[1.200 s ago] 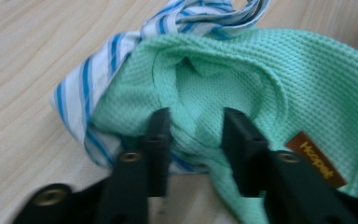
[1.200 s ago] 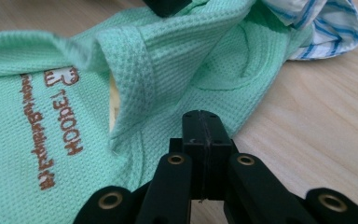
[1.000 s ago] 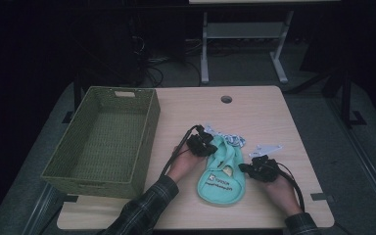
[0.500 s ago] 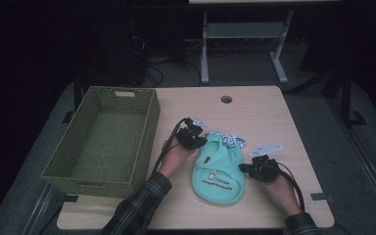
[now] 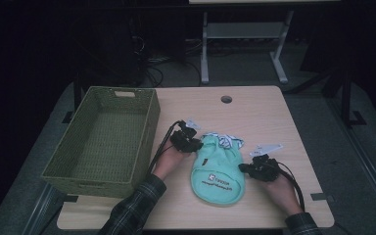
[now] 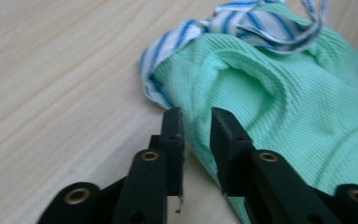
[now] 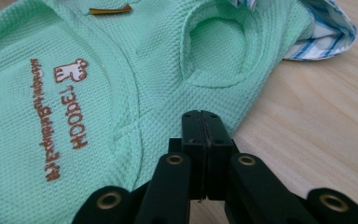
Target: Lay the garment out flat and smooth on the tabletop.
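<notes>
The work in hand is the folding of a small mint-green garment — a waffle-knit piece with a brown "HOODIE" print — which lies flat on the table near the person's edge, between the two hands. A blue-and-white striped lining shows at its far end.

Left gripper: the jaws stand narrowly apart and have just been opening. The garment's side edge lies in the gap, but the pads do not press on it; judged released.

Right gripper: the jaws are closed flat together at the opposite side of the garment. No cloth is visible between them, and whether the tips touch the fabric cannot be told.

Progress, as a judgement: the garment looks already gathered into a compact, rounded shape, so the folding appears mostly done. What is left is likely a final tidy and a transfer into the woven basket, which stands empty just beside the left hand.

Clearances: the basket wall is close on the left — little side room there. A white tag lies just beyond the right gripper. The far half of the table, with its cable hole, is free.
</notes>
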{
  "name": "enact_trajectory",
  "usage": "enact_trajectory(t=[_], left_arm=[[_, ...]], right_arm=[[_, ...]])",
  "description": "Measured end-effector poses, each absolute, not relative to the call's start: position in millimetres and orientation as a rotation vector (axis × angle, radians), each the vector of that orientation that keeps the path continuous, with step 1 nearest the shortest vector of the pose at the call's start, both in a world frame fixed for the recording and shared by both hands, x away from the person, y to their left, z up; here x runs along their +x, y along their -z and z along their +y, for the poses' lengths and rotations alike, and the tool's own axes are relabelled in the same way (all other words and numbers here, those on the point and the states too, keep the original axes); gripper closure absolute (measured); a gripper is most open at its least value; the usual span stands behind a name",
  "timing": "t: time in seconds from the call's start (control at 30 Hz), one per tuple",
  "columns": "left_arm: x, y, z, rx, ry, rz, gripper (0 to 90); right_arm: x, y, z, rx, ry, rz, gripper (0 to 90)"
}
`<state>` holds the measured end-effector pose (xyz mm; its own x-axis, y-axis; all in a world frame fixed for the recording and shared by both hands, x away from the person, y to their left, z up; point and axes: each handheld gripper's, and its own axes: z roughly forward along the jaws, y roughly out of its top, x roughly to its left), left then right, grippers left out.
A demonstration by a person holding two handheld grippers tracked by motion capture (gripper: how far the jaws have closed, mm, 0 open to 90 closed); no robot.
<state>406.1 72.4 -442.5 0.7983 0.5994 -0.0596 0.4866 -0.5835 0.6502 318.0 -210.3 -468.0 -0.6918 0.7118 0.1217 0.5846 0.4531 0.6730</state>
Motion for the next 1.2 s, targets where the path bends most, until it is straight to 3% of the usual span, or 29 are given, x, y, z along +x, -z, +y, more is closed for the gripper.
enact_trajectory(t=[0.3, 0.93, 1.03, 1.2], left_arm=[[387.3, 441.3, 77.5, 2.301, -0.181, 0.767, 66.1], [337.7, 443.5, 86.3, 2.327, -0.125, 0.659, 59.4], [335.2, 444.7, 86.5, 2.35, -0.127, 0.645, 59.6], [335.2, 450.5, 84.1, 2.401, -0.146, 0.632, 72.9]], right_arm=[[327.7, 456.9, -210.2, 1.143, -1.075, 2.513, 82.5], [387.9, 446.8, -210.1, 1.249, -1.085, 2.421, 74.1], [392.7, 447.1, -208.5, 1.252, -1.097, 2.406, 74.5], [405.8, 452.7, -201.3, 1.277, -1.053, 2.434, 76.2]])
